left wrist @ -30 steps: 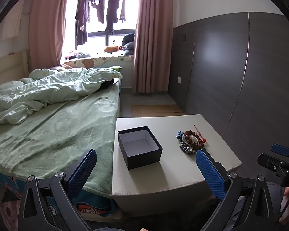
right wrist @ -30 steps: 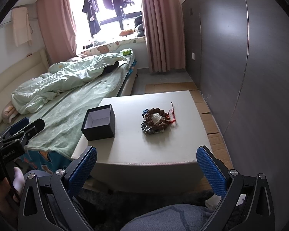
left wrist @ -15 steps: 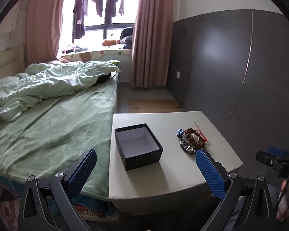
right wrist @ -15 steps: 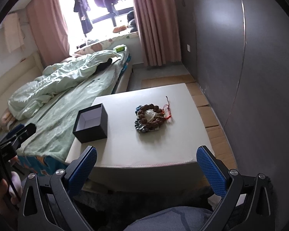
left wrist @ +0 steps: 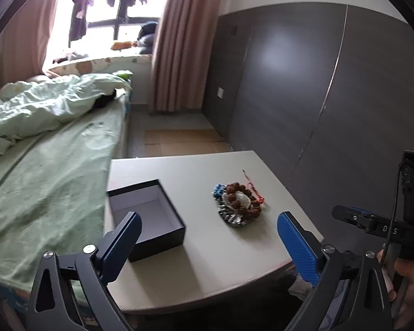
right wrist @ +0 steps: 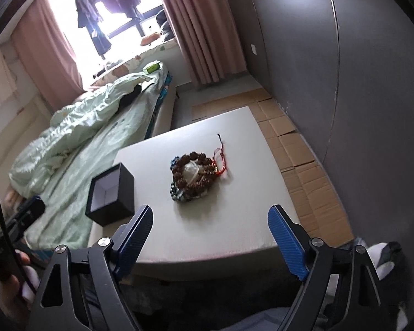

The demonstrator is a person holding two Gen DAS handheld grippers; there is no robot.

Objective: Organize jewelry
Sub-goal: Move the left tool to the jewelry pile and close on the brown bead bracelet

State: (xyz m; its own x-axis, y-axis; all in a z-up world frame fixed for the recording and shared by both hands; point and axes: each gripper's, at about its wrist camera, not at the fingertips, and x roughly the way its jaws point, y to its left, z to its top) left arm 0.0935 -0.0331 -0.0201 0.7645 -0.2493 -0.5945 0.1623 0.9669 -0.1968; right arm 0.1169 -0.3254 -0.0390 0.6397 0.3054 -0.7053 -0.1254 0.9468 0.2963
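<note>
left tongs (left wrist: 208,244): black angular arms, silver screws, ribbed blue pads
right tongs (right wrist: 210,235): same black frame, silver screws, blue ribbed pads
right tongs, side view: white letters "DS", black cable
clothing: grey-blue trousers (right wrist: 251,322)

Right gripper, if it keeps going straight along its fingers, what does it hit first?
Probably the bead pile on the white table: it sits nearly centred ahead of the open right gripper, nothing between. Depth is uncertain; it may meet bare tabletop first.

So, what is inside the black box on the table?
The black box looks empty: only its pale lining shows. The near wall hides part of its floor. The jewelry pile lies beside it.
</note>
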